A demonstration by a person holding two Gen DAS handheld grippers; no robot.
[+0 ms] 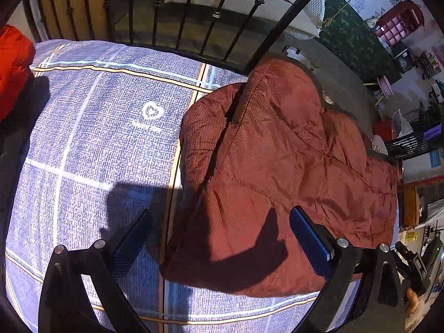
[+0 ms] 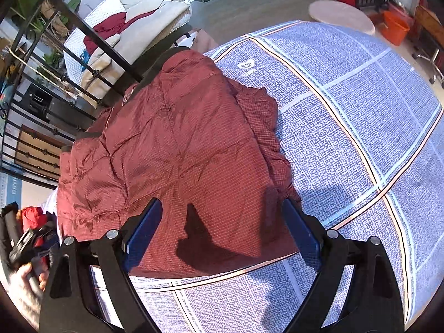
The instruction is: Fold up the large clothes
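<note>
Maroon quilted jacket [image 1: 291,172] is lying folded on the bed's blue plaid cover [image 1: 105,127], next to the black iron bed rail [image 1: 194,27]. Left tongs [image 1: 222,238] and right tongs [image 2: 224,230] are both hovering over it, jaws standing wide apart, gripping nothing. White heart logo [image 1: 152,110] is printed on the cover; text under it is too blurred to read.

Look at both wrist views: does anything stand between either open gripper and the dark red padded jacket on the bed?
Nothing visible does. The left gripper and right gripper both hang open above the dark red jacket's near edge, with only their shadows on the cloth. The black bed rail runs beyond the jacket, not in the way.
</note>
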